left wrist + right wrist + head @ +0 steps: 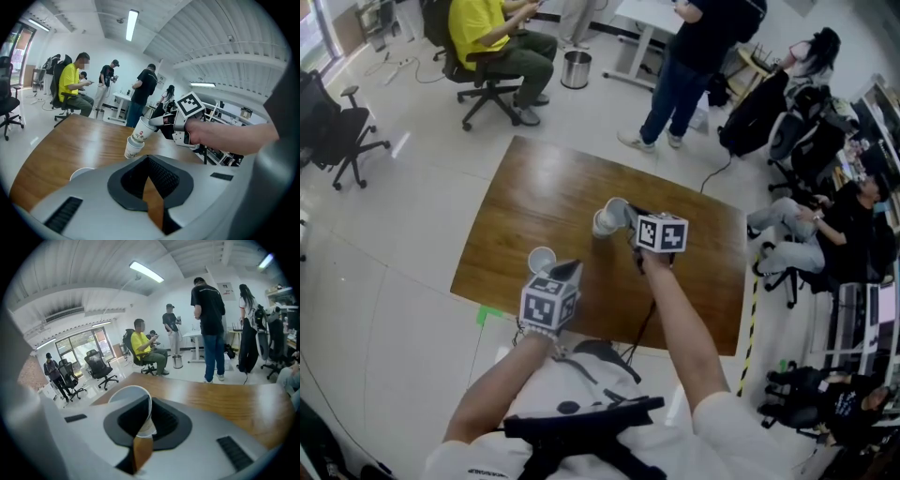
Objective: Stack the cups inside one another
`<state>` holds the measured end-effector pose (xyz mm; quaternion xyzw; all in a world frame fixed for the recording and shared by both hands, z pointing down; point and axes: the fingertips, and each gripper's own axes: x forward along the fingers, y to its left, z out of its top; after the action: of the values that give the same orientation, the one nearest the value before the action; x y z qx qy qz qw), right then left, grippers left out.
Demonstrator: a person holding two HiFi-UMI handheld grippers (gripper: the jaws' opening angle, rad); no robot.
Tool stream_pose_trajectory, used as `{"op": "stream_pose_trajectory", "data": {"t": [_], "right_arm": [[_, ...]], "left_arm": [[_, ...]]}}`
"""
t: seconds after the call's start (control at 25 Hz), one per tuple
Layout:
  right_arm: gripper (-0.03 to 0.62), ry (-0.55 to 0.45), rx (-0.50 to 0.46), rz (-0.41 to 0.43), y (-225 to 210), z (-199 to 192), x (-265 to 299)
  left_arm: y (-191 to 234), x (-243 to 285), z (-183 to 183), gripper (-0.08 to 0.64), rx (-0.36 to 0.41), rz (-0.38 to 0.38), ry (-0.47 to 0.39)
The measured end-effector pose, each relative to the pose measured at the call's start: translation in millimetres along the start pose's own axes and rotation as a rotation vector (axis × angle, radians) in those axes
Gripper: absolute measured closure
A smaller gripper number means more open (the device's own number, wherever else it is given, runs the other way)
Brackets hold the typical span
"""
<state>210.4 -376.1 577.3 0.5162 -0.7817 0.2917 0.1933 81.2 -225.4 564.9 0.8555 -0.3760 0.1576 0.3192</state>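
- the right gripper is seen closed on the wall of an upper cup, the rim pinched between its jaws.
- in the left gripper view, this upper cup is held tilted, with its base set into the mouth of a lower cup.
- the lower cup is also tilted, over the middle of the desk; whether its base touches the wood cannot be told.
- in the head view, the right gripper is seen just right of the two cups, its marker cube behind the jaws.
- the left gripper is seen with its jaws brought together and nothing between them.
- a third cup is stood upright, mouth up, on the near part of the desk, just beside the left gripper on its left.
- this third cup is kept apart from the nested pair, nearer and to the left.
- beyond the far edge of the desk, a person in a yellow top is seated on an office chair, with a bin to the right.
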Motion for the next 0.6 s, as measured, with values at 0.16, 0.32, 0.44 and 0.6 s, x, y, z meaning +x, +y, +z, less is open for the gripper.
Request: {"op": "stream_pose_trajectory", "data": {"t": [0.16, 0.32, 0.44, 0.6], "right_arm": [[0.568, 0.046, -0.044, -0.006, 3.1, -4.4, 11.7], [0.568, 0.086, -0.067, -0.008, 1.4, -10.5, 21.3], [0.568, 0.11, -0.084, -0.009, 1.1, -15.8, 26.8], [0.566, 0.136, -0.098, -0.009, 1.4, -22.5, 37.2]], "left_arm": [[2.9, -1.0, 1.3, 0.566, -0.001, 0.007, 0.0], [3.3, 3.4, -2.9, 0.566, 0.01, 0.014, 0.022], [1.6, 6.1, -4.0, 0.566, 0.012, 0.014, 0.016], [0.3, 3.9, -2.9, 0.566, 0.0, 0.012, 0.015]]}}
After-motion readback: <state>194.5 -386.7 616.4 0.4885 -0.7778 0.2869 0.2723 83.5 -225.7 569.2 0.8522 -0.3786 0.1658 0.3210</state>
